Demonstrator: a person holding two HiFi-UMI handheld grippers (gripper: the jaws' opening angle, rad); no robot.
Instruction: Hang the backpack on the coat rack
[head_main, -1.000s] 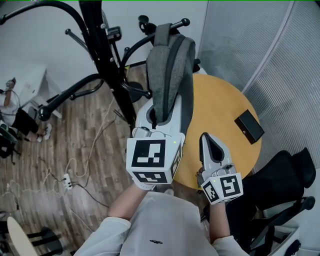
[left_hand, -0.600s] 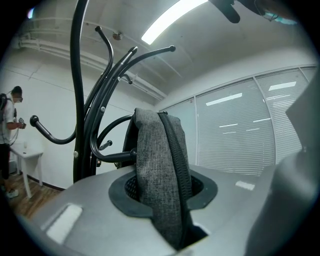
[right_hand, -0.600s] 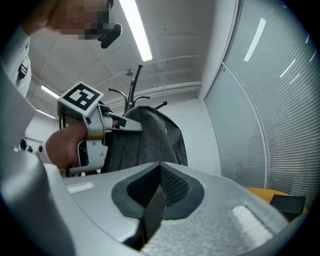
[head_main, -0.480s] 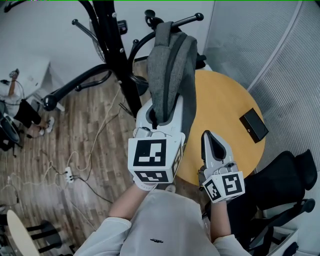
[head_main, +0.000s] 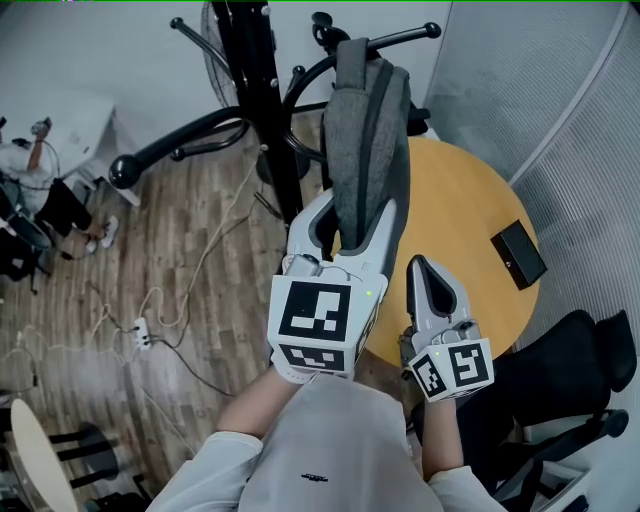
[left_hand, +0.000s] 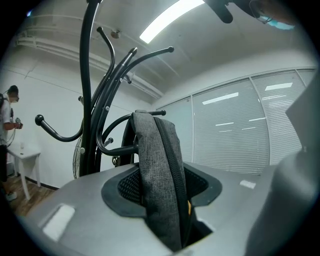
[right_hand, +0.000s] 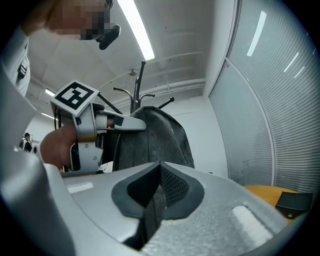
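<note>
The grey backpack (head_main: 365, 130) hangs upright by its top from a curved arm (head_main: 400, 38) of the black coat rack (head_main: 262, 80). My left gripper (head_main: 352, 215) sits at the backpack's lower end, its jaws opening wide on either side. In the left gripper view the backpack (left_hand: 155, 170) stands between the pads with a dark gap beside it. My right gripper (head_main: 425, 265) is to the right of the bag, apart from it, its jaws together with nothing held. In the right gripper view (right_hand: 160, 167) the backpack (right_hand: 155, 135) is ahead on the left.
A round wooden table (head_main: 470, 220) lies under and to the right of the bag, with a black box (head_main: 518, 255) on it. A black office chair (head_main: 570, 370) stands at lower right. Cables and a power strip (head_main: 140, 330) lie on the wood floor; a person (head_main: 30, 190) is at far left.
The left jaws have spread apart around the backpack's lower end, and the backpack keeps hanging from the rack arm. The right gripper stays shut beside it.
</note>
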